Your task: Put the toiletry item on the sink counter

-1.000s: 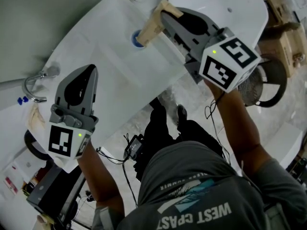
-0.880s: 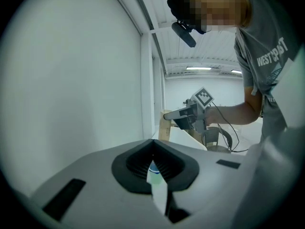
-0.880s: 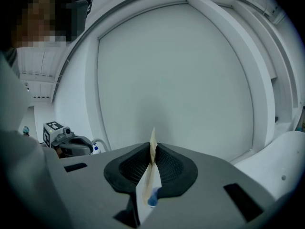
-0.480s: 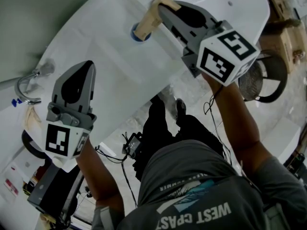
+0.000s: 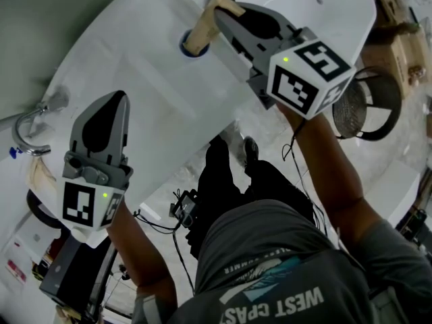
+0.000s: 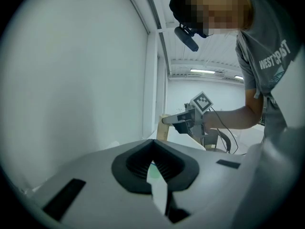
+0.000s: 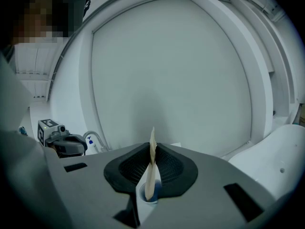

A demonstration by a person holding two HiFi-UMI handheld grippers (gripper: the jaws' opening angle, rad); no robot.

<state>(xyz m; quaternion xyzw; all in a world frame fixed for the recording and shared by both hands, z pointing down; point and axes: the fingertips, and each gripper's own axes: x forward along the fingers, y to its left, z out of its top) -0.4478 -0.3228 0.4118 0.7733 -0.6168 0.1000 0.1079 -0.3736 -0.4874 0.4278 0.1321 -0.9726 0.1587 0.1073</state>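
Observation:
A beige squeeze tube (image 5: 201,31) with a blue cap at its lower end hangs cap-down over the white sink counter (image 5: 128,73). My right gripper (image 5: 219,12) is shut on the tube's flat crimped end. In the right gripper view the tube (image 7: 151,168) stands edge-on between the dark pads, and the right gripper (image 7: 152,149) points at a pale wall. My left gripper (image 5: 119,101) hovers above the counter's near edge, shut with nothing in it. From the left gripper view (image 6: 153,146) the tube (image 6: 163,130) shows in the distance.
A chrome faucet (image 5: 25,123) curves up at the counter's left end. A white oval fixture (image 5: 324,9) lies beyond the right gripper. A round wire basket (image 5: 364,110) stands on the floor at right. The person's legs and cables are below the counter edge.
The right gripper has shifted slightly up and left in the head view, carrying the tube with it. The left gripper has stayed nearly where it was.

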